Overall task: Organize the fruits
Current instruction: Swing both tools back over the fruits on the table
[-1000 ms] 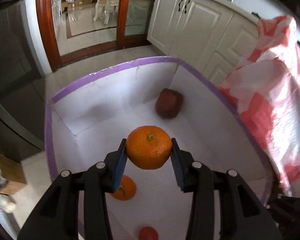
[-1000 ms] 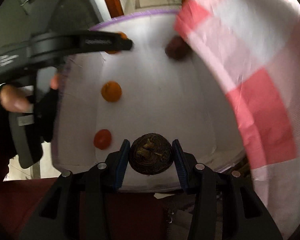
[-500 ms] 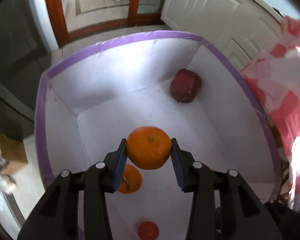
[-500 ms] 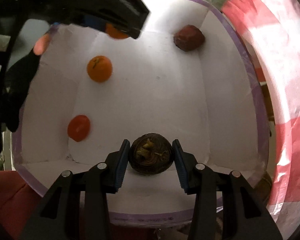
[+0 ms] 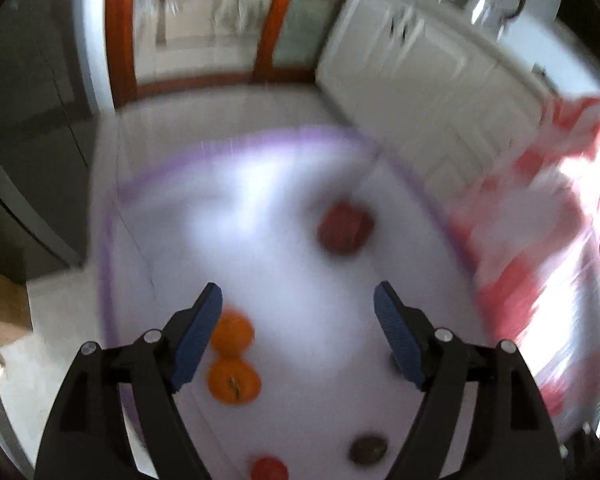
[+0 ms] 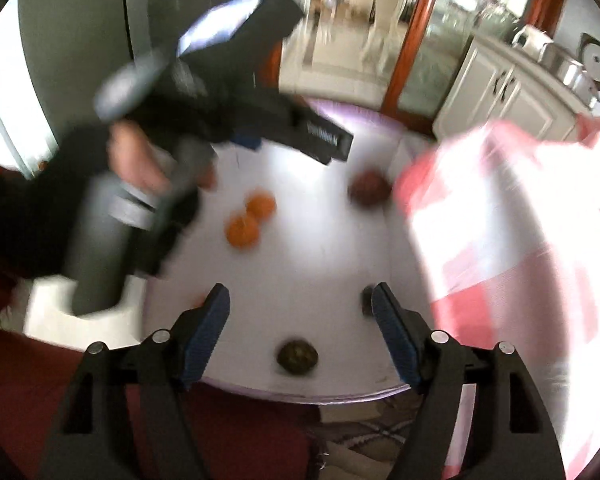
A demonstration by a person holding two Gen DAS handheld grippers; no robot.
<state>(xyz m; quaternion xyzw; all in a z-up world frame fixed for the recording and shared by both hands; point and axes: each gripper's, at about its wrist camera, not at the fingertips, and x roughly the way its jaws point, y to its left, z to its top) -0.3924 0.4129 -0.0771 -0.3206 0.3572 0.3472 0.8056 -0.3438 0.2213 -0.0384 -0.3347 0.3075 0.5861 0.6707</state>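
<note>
White and rimmed in purple, the box (image 5: pixel 112 216) holds all the fruit under both tools. Nearest, the left gripper (image 5: pixel 298 330) and right gripper (image 6: pixel 300 328) have just spread their jaws, nothing between them. A dark round fruit (image 6: pixel 297 355) lies by the box's near wall, a red fruit (image 5: pixel 269 468) beside it. Two oranges (image 5: pixel 233 356) touch mid-floor; a dark red fruit (image 5: pixel 345 229) sits toward the far corner. White cabinets (image 5: pixel 412 64) stand beyond the box.

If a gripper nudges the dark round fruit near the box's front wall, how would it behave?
The dark round fruit looks ball-shaped, so it would probably roll on the smooth white box floor. It lies loose and alone, so likely nothing stops it before a wall.
</note>
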